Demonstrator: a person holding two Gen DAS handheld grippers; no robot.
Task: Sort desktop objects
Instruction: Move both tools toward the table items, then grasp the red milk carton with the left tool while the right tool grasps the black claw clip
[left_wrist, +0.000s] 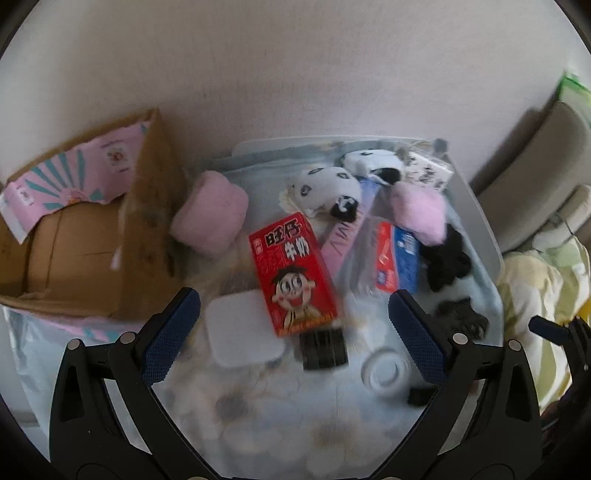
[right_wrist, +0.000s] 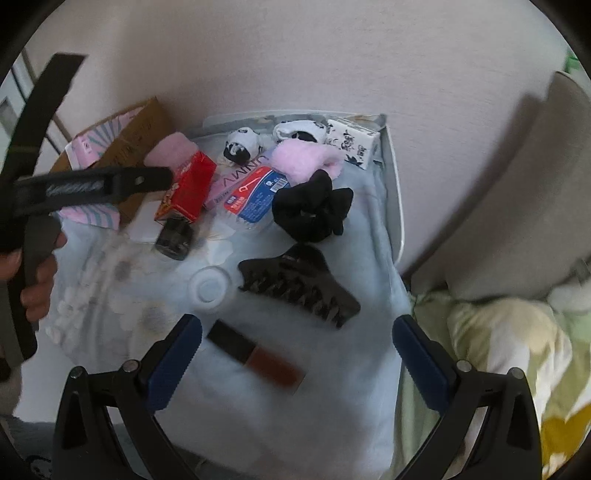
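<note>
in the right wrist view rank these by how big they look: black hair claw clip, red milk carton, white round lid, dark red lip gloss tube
1. Black plastic hair claw clip
2. Red milk carton and dark red lip gloss tube: too alike to rank, and the tube is blurred and nearer the camera
3. White round lid

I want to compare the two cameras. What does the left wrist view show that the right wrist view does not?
Only the left wrist view shows the inside of the cardboard box. Only the right wrist view shows the lipstick, the whole hair claw and the person's hand holding the left gripper. Both show the red milk carton, the black scrunchie and the white cap.
</note>
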